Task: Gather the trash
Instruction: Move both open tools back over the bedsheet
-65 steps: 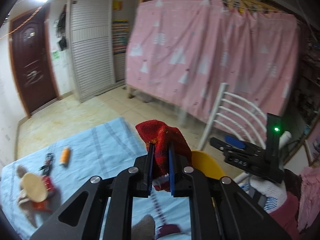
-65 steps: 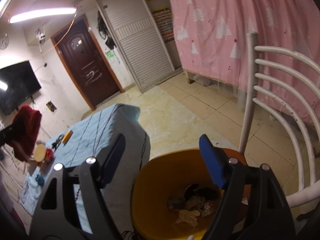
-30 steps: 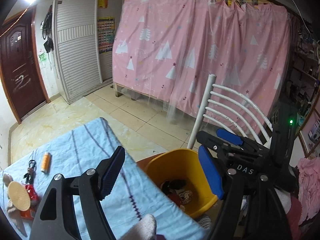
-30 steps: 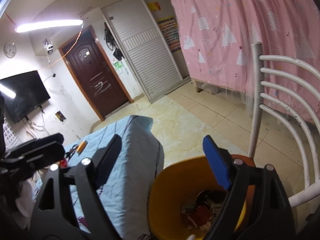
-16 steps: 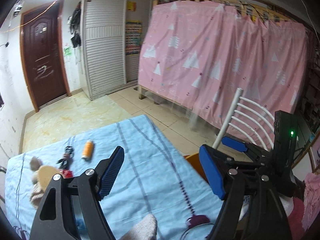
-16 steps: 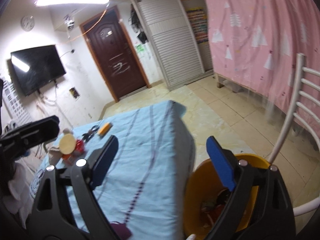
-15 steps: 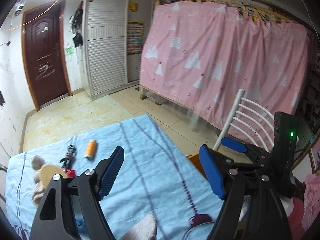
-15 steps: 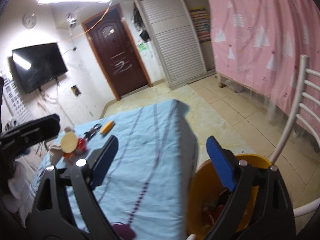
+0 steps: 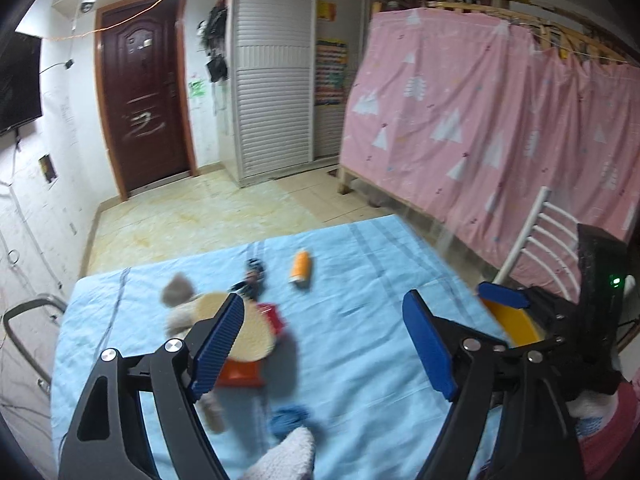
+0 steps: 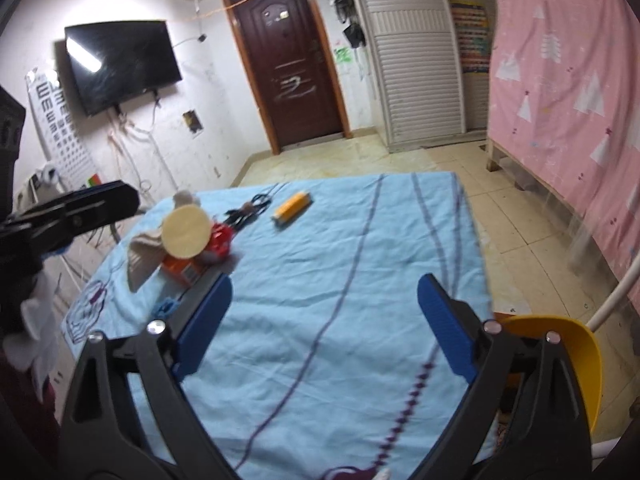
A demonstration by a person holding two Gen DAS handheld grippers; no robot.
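Observation:
A heap of trash lies on the blue tablecloth (image 10: 340, 272): a round beige disc (image 10: 186, 232), a red packet (image 10: 220, 240), an orange box (image 10: 182, 270) and a beige cloth (image 10: 140, 256). Behind it lie an orange tube (image 10: 291, 205) and a black cord (image 10: 248, 210). In the left wrist view the disc (image 9: 250, 334) sits just behind my left gripper (image 9: 324, 344), whose jaws are opening with nothing between them. My right gripper (image 10: 326, 328) hangs over bare cloth, its jaws also opening and empty. The yellow bin (image 10: 576, 352) stands at the table's right end.
A white slatted chair (image 9: 536, 240) stands behind the bin, beside a pink curtain (image 9: 500, 128). A small blue scrap (image 9: 290, 418) lies near the table's front edge. A TV (image 10: 120, 64) hangs on the left wall and a brown door (image 10: 292, 68) is at the back.
The left gripper let the red cloth go over the yellow bin. Both grippers then swung left from the bin to over the table, and their jaws now stand wider.

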